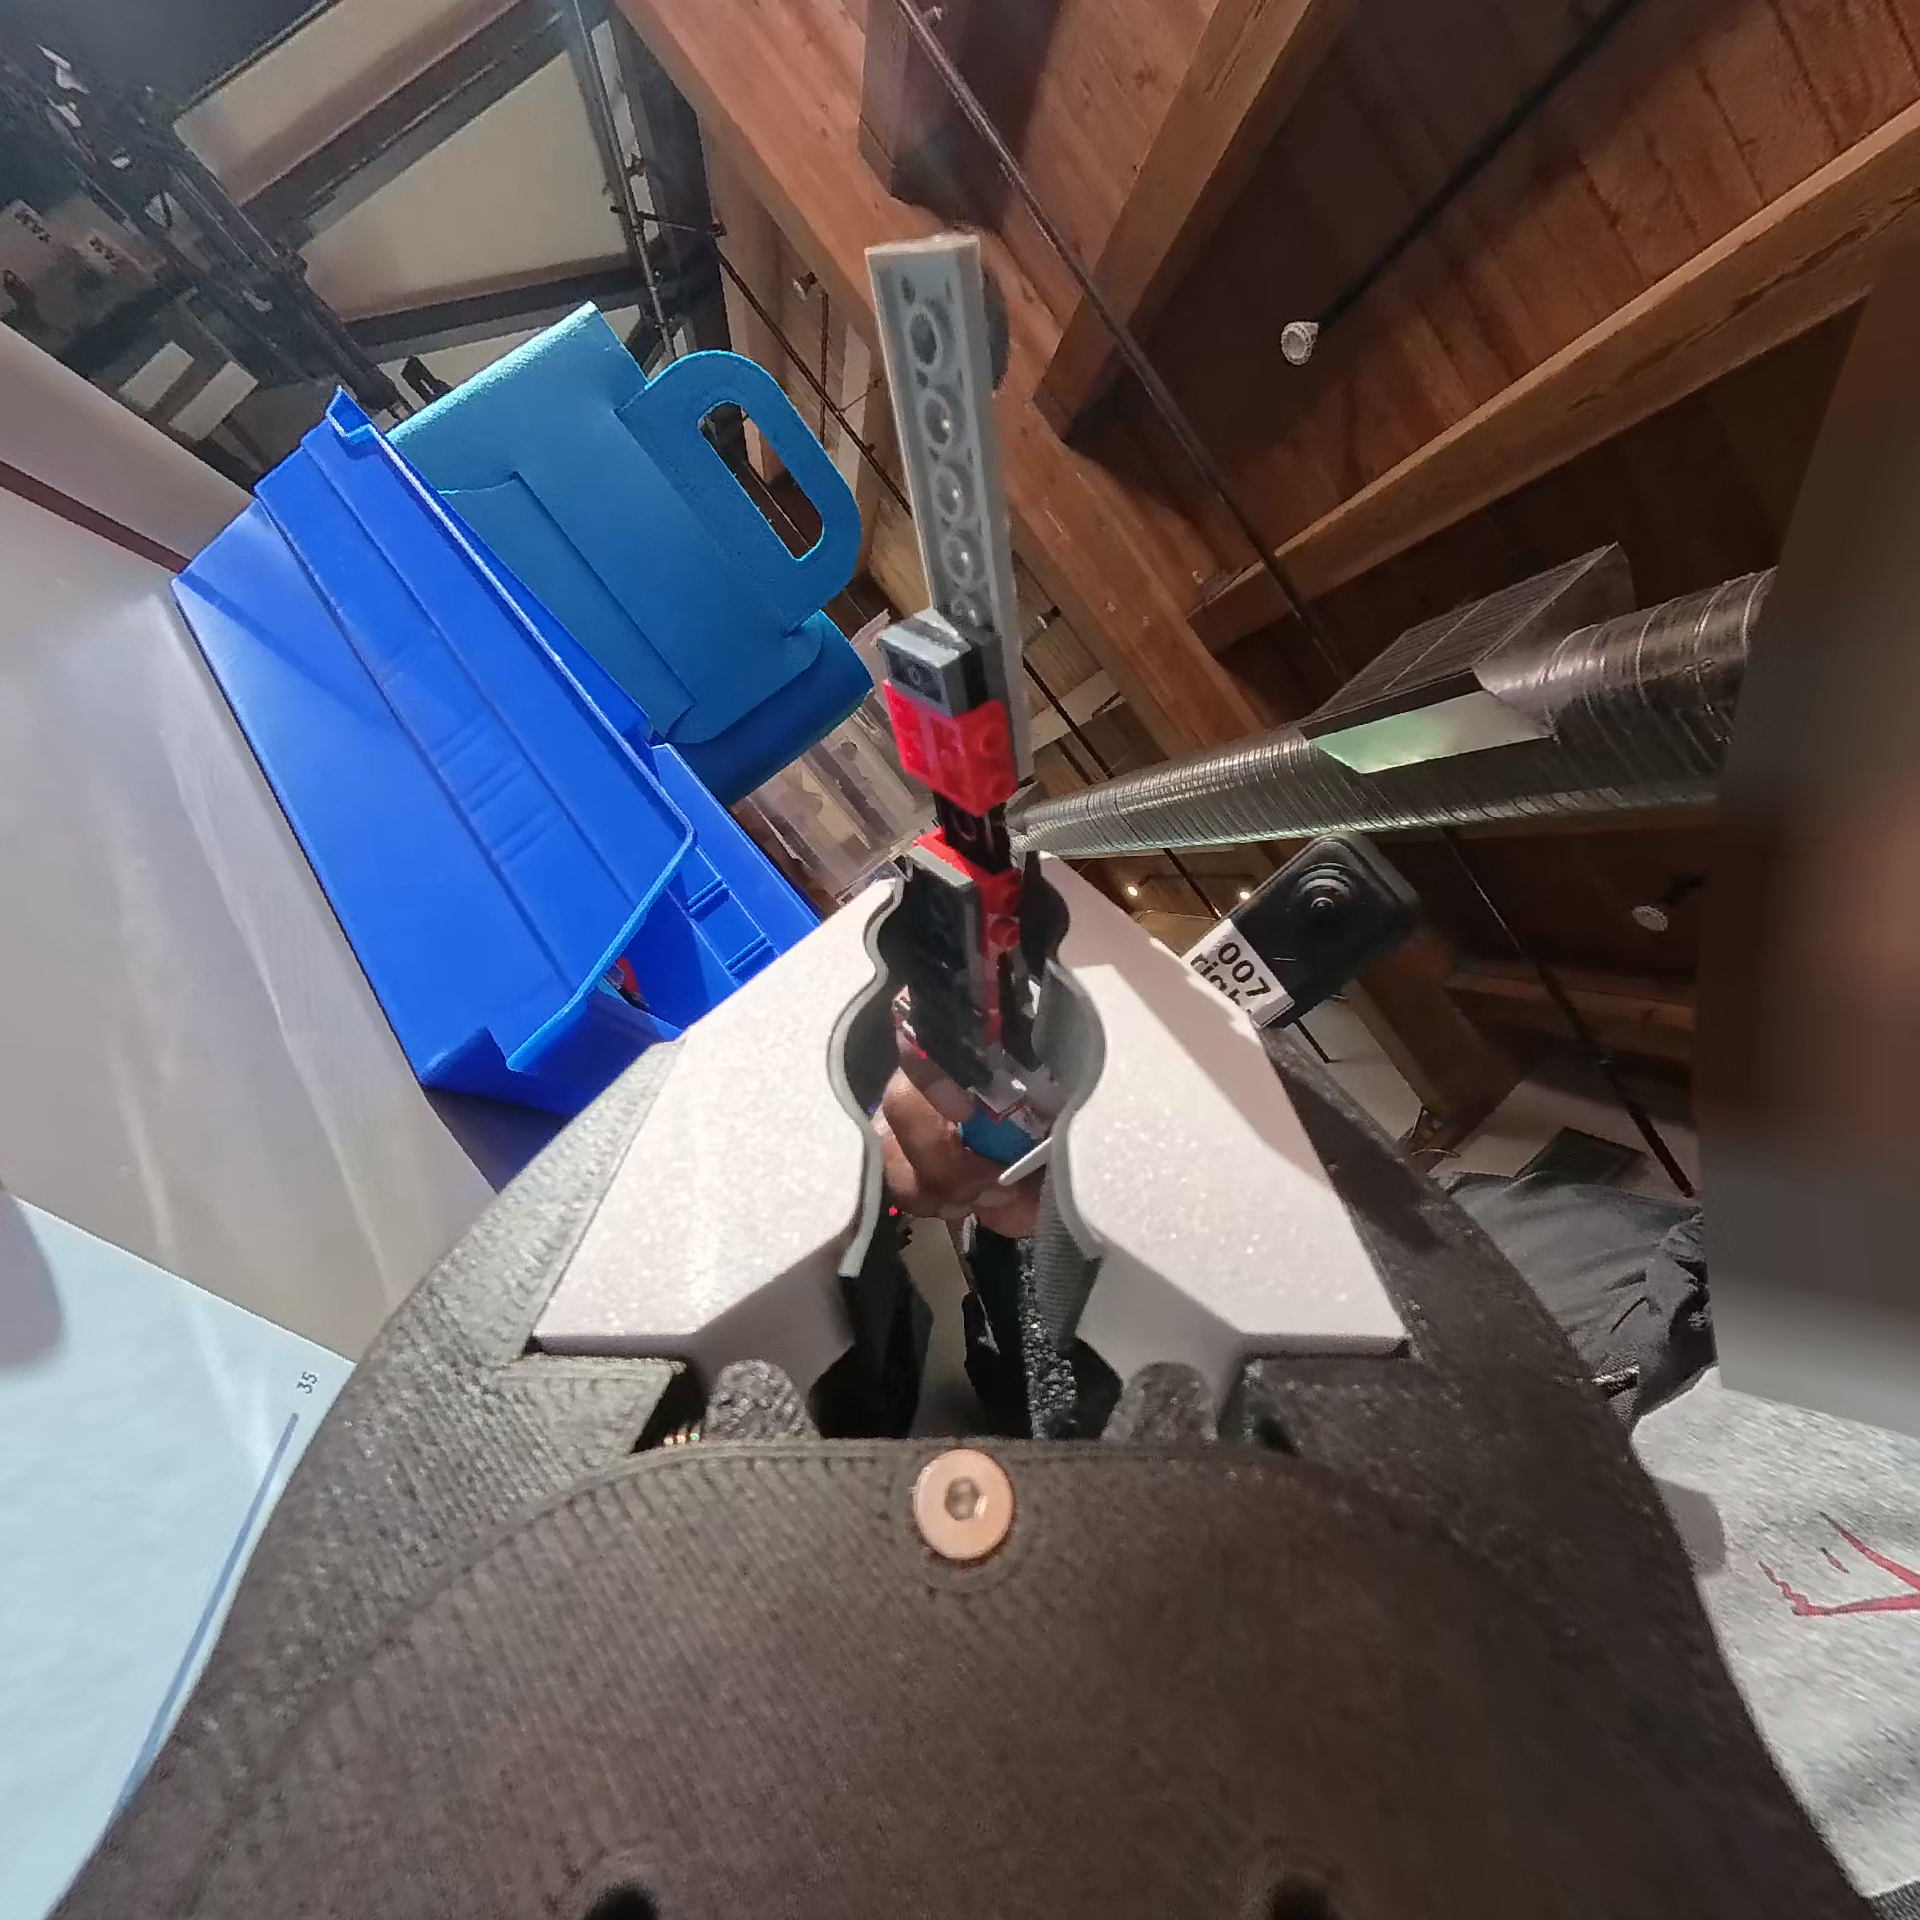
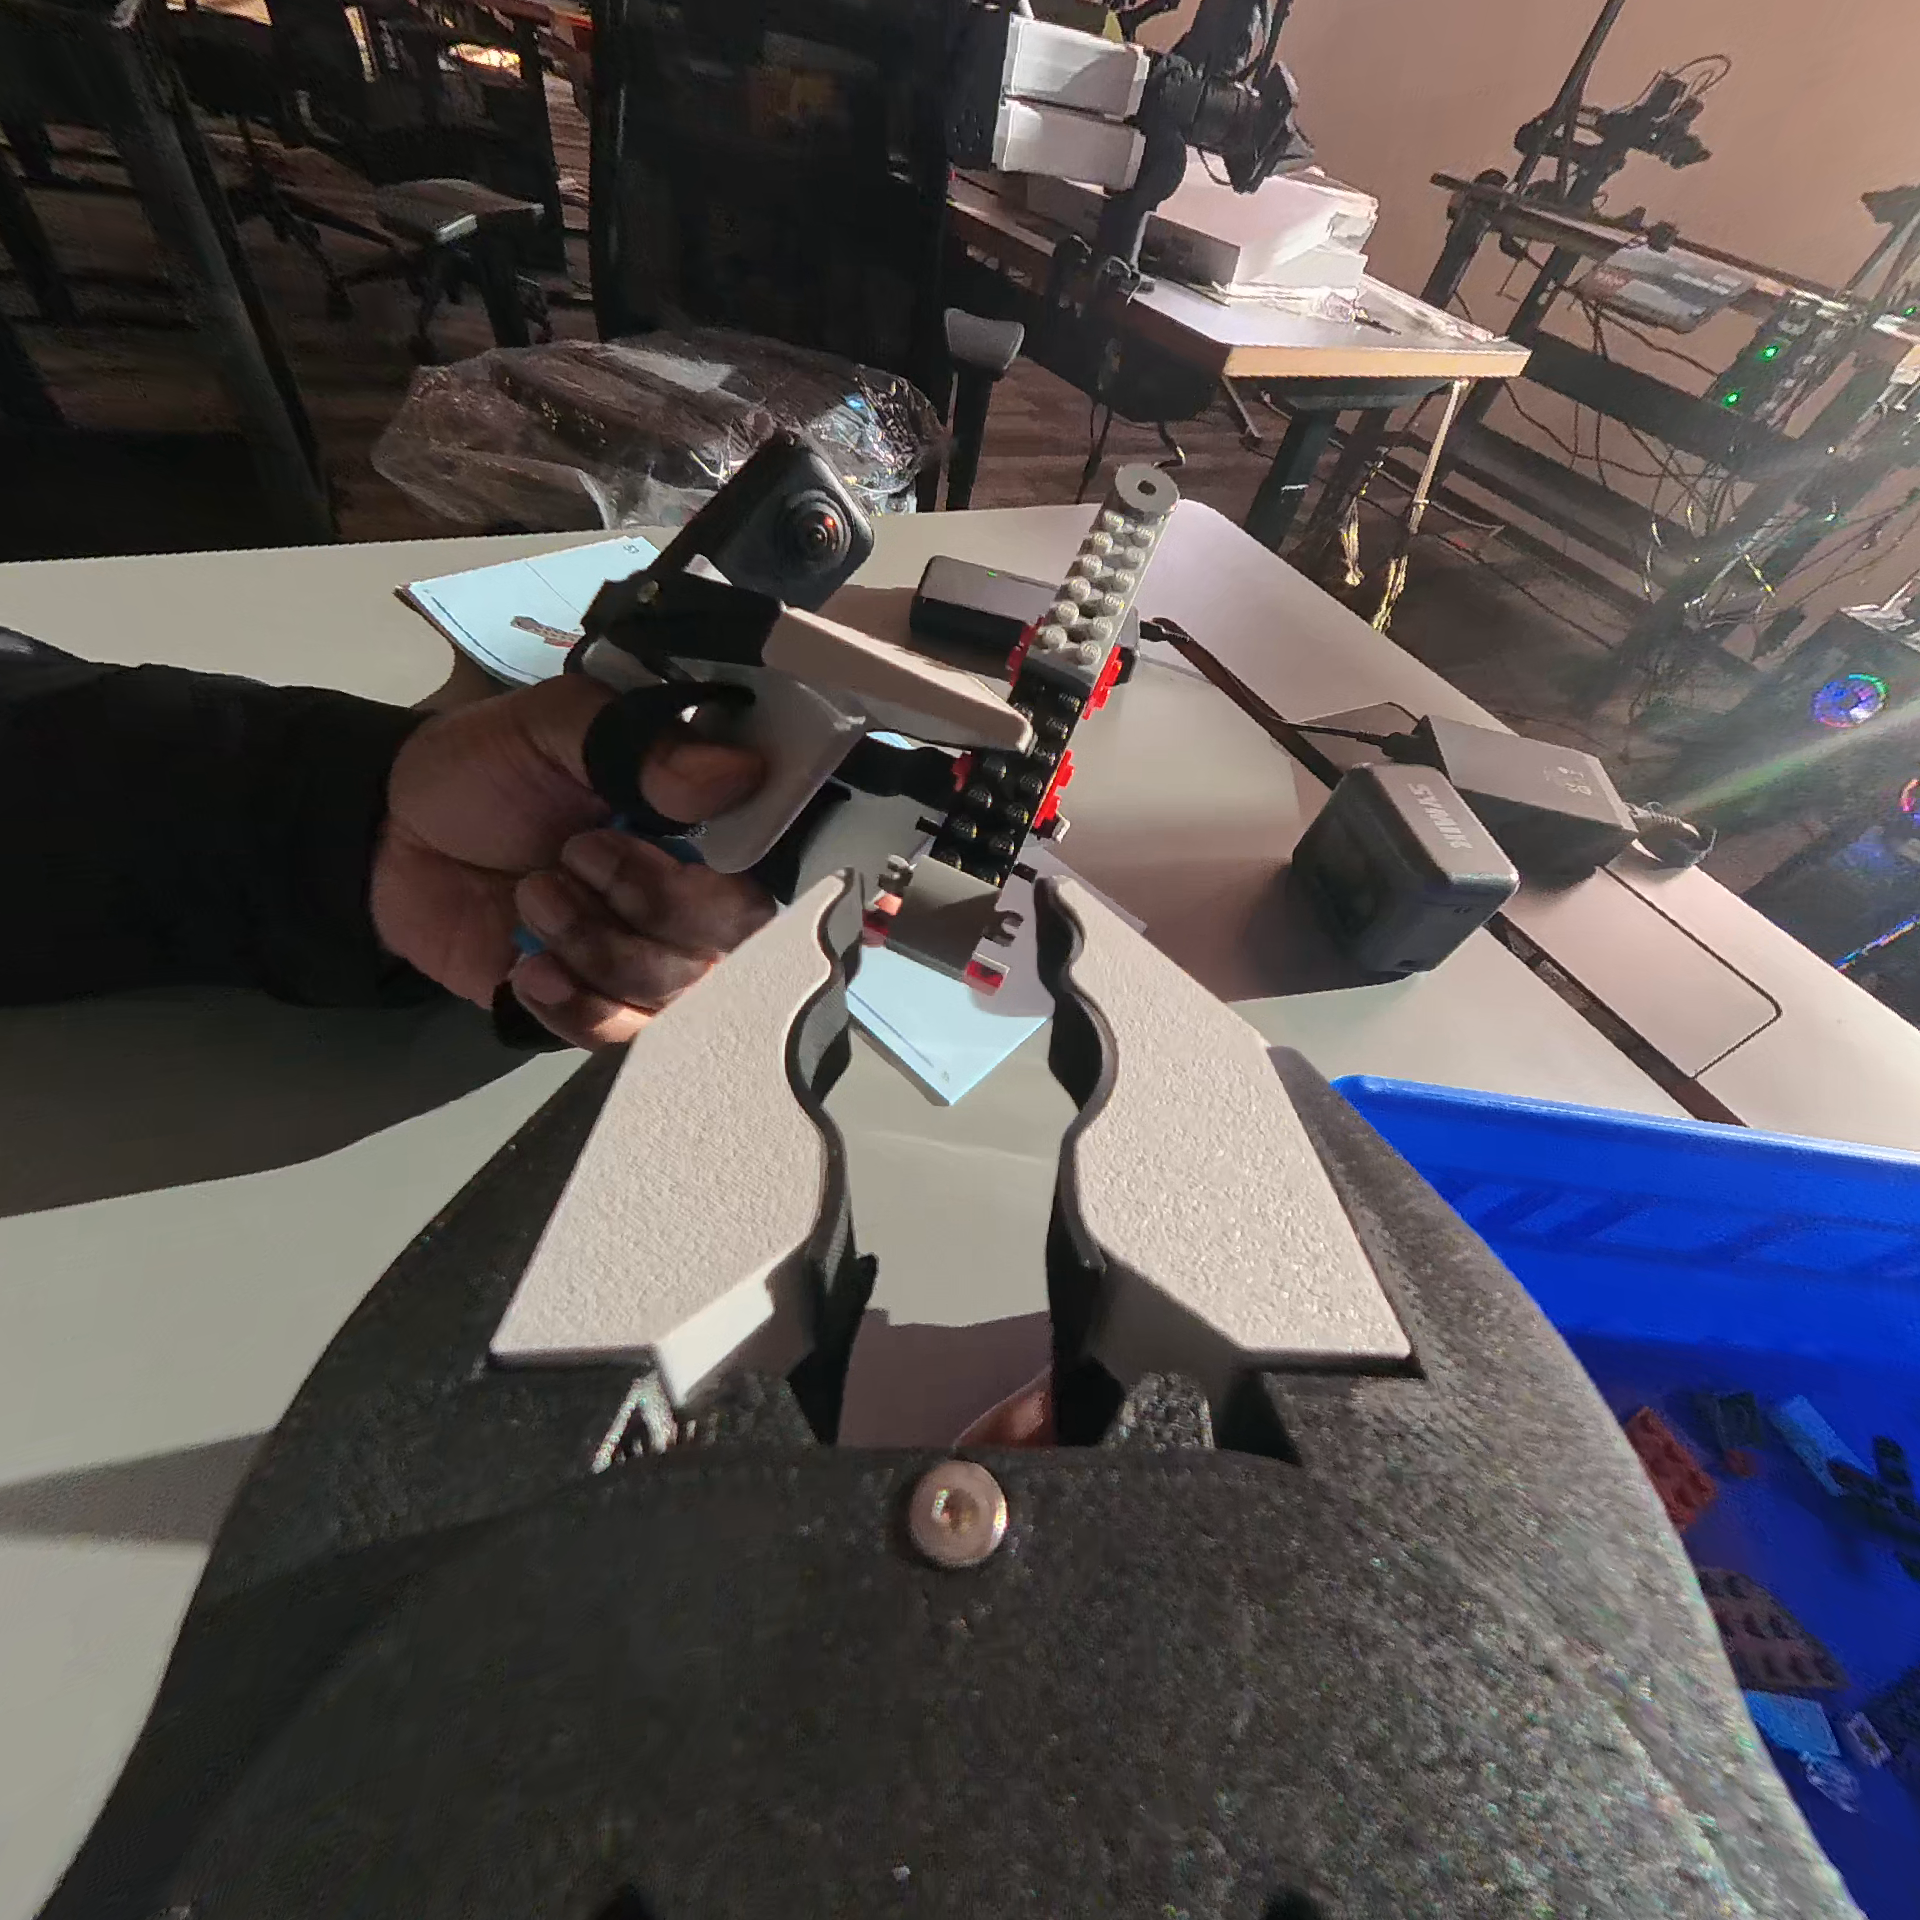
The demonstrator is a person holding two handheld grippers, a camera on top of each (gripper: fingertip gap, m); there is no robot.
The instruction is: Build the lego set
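My left gripper [image 1: 961, 904] points upward and is shut on a lego assembly [image 1: 956, 748] of black, red and grey pieces. A long grey plate [image 1: 940, 436] sticks up from it. In the right wrist view a hand holds the left gripper [image 2: 1023, 732] at the left, clamped on the middle of the assembly [image 2: 1101, 592]. My right gripper [image 2: 948, 894] is open. Its fingertips stand on either side of the grey lower end of the assembly [image 2: 940, 920]. I cannot tell if they touch it.
A blue bin [image 2: 1662, 1226] with several loose bricks [image 2: 1766, 1475] stands at the right; it also shows in the left wrist view [image 1: 436, 748]. On the grey table [image 2: 312, 1143] lie a light blue instruction booklet [image 2: 499, 613], a black power bank [image 2: 977, 603], a black box [image 2: 1392, 862] and a laptop [image 2: 1621, 987]. My two grippers' fingertips are within a few centimetres of each other.
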